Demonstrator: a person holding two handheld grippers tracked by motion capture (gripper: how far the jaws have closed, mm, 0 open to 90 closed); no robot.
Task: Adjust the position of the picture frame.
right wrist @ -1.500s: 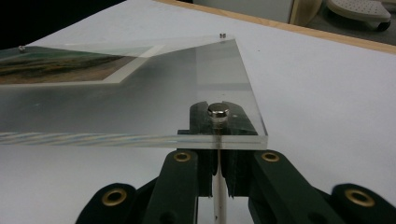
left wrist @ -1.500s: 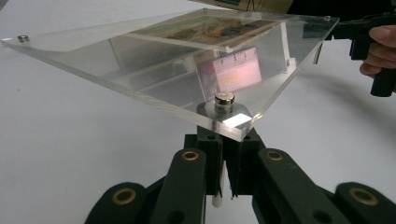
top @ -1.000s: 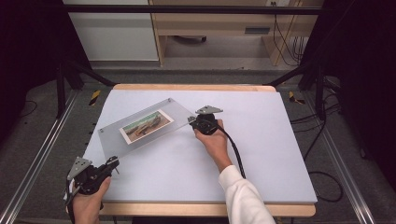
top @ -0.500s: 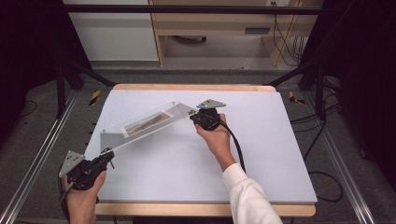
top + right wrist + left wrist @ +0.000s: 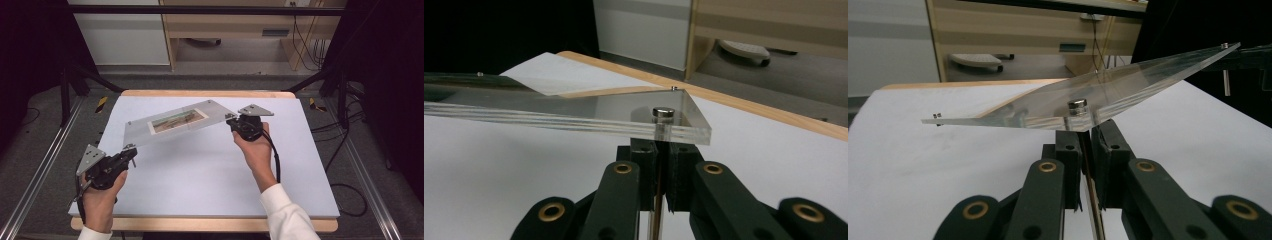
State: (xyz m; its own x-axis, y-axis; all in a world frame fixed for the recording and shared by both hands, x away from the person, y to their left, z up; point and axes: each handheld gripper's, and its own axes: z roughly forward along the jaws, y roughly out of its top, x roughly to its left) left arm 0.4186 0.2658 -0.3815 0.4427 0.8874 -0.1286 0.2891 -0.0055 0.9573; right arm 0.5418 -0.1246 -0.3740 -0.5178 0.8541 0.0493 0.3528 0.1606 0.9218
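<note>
The clear frame [image 5: 180,122] hangs lifted off the surface [image 5: 210,170] — left gripper [image 5: 131,151] clamps its near-left corner, right gripper [image 5: 234,120] its far-right corner. Setting it down somewhere probably remains.

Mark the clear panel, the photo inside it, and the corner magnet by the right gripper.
clear panel [image 5: 215,112], high view, bare acrylic right of the photo
photo [image 5: 177,121], high view, its middle
corner magnet [image 5: 663,112], right gripper view, its top cap

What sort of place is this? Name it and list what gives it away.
Probably a lab or workshop test bench: a white-topped table set inside a dark metal frame, loose cables on the floor, and a plain wooden desk behind.
</note>
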